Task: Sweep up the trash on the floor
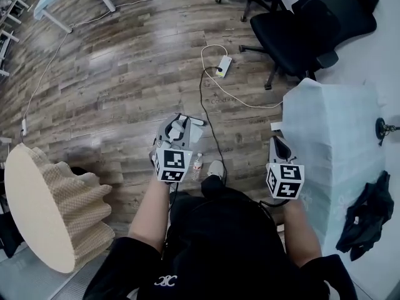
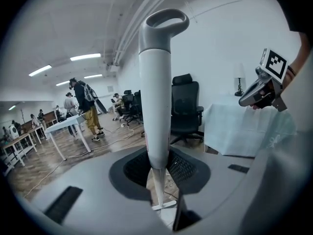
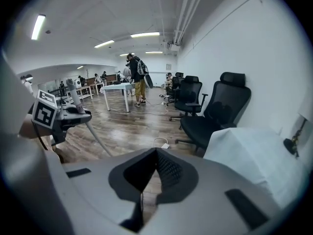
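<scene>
Left gripper (image 2: 159, 182) clamped on an upright white handle (image 2: 156, 92); right gripper (image 3: 142, 202) closed on nothing.
A small bottle (image 1: 197, 165) lies on the floor (image 1: 125, 74) beside the shoe (image 1: 215, 169), near the left gripper; a cable (image 1: 205, 114) runs beyond.

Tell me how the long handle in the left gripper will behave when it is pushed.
The handle looks like rigid plastic, so it is probably stiff and light. Its smooth round shaft may twist or slide in the left gripper.
</scene>
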The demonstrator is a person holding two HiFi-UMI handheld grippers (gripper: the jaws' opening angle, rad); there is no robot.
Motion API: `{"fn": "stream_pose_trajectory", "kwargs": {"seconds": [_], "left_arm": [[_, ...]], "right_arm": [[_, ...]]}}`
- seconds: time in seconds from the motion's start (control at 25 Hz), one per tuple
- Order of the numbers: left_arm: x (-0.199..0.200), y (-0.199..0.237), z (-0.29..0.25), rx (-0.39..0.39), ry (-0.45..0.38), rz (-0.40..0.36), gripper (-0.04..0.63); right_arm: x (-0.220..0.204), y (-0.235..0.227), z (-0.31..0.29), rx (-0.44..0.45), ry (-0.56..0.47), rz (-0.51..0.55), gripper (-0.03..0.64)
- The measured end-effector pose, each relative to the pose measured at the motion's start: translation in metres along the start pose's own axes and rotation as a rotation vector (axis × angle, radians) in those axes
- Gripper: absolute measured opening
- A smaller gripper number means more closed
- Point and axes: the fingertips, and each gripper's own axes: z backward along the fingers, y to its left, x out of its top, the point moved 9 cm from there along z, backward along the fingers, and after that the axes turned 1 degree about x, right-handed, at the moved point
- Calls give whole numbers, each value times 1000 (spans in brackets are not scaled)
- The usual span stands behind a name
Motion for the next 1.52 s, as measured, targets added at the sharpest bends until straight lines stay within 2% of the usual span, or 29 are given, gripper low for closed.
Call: {"fn": "stream_pose_trajectory", "kwargs": {"seconds": [0.28,0.6,0.8,1.08,1.24,1.52], "left_arm": [[-16,-15,7,-19,50,-29,84],[-43,-37,59,6,139,30,84],[-61,-38,89,38,167,71,84],[-62,-15,97,88,133,102,84],[-42,2,85,110,80,111,84],[-10,19,56,115,19,87,84]], "right_arm": [[5,13,-10,59,7,21,14],[9,38,-33,193,25,71,14],[19,69,-40,268,-2,127,14],[11,89,-28,268,-1,108,14],[6,84,-19,236,9,139,14],[6,69,-7,192,1,123,14]]}}
